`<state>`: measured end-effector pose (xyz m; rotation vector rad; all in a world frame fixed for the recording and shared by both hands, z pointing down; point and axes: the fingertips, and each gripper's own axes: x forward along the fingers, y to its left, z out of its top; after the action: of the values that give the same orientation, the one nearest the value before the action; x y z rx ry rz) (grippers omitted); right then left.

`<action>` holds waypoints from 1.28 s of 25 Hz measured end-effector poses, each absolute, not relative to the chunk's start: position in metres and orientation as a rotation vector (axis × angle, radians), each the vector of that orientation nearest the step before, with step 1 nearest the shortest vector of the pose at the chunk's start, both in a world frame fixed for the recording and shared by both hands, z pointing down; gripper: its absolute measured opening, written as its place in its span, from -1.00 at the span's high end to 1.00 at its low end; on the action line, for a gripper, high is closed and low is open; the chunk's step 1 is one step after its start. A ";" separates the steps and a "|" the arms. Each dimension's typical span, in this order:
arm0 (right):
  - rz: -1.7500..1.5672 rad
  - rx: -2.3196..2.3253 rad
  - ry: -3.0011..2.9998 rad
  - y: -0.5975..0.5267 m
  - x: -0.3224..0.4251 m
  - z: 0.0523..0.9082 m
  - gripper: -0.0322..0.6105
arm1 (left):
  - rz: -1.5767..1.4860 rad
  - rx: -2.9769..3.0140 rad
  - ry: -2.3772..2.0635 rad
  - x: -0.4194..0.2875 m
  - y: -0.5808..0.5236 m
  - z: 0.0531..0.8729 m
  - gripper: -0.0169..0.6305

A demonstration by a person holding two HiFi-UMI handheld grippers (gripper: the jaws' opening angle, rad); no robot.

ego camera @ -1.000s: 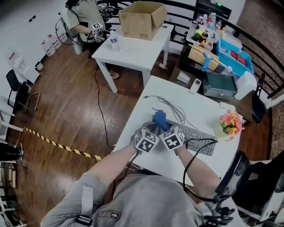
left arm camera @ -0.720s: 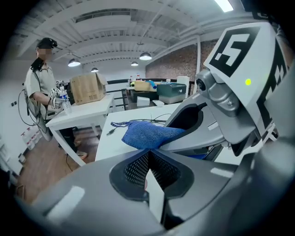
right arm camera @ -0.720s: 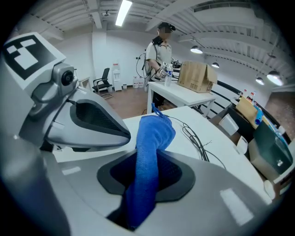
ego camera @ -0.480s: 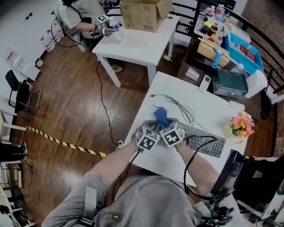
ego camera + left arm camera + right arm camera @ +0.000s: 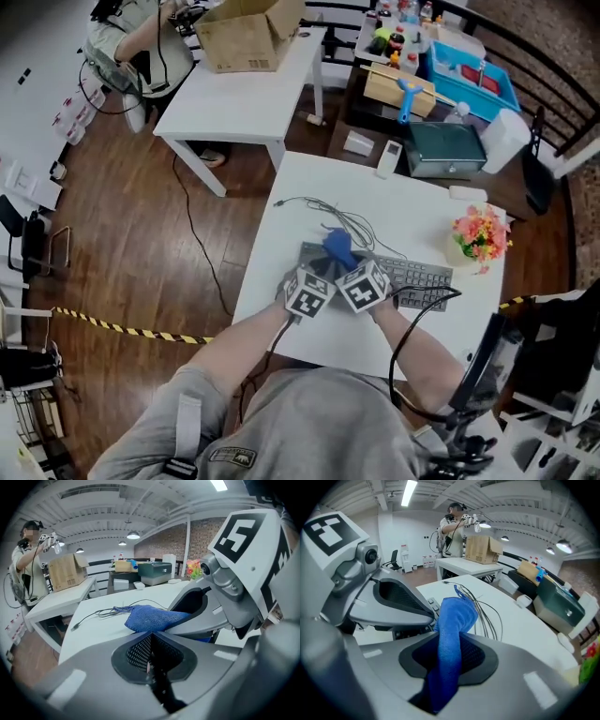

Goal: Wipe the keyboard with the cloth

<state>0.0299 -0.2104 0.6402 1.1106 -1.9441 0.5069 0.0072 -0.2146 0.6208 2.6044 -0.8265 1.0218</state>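
- As before, my left hand-held gripper [image 5: 152, 660] sits pressed together, empty, beside the right hand-held gripper [image 5: 449, 658], which is pinching the blue cloth [image 5: 457, 616] at the keyboard [image 5: 417, 278]'s left end;
- cable [image 5: 347, 220] just beyond on the worktop [image 5: 309, 187]

Lab: white tables [image 5: 234, 103], hazard tape [image 5: 127, 327]

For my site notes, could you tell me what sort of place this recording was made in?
Probably an indoor lab or workshop: white work tables, a second person at one that bears a cardboard box, and striped hazard tape across the wood floor.
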 end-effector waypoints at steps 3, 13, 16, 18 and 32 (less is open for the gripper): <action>0.544 1.173 -1.909 -0.194 0.071 0.639 0.55 | 1.023 2.652 -0.751 0.048 -0.200 0.616 0.97; 0.672 1.423 -1.767 -0.137 0.225 0.642 0.56 | 1.030 2.772 -0.532 0.174 -0.148 0.608 0.97; 0.710 1.498 -1.726 -0.121 0.264 0.642 0.56 | 1.048 2.783 -0.491 0.199 -0.136 0.610 0.97; 0.729 1.534 -1.697 -0.112 0.286 0.642 0.55 | 1.057 2.782 -0.468 0.212 -0.129 0.612 0.97; 0.670 1.523 -1.731 -0.116 0.272 0.630 0.56 | 1.031 2.777 -0.523 0.202 -0.130 0.609 0.97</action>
<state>0.2724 -0.1158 0.6304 1.5232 -1.7306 0.6702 0.2019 -0.1303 0.6091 2.7774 -0.5234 1.0313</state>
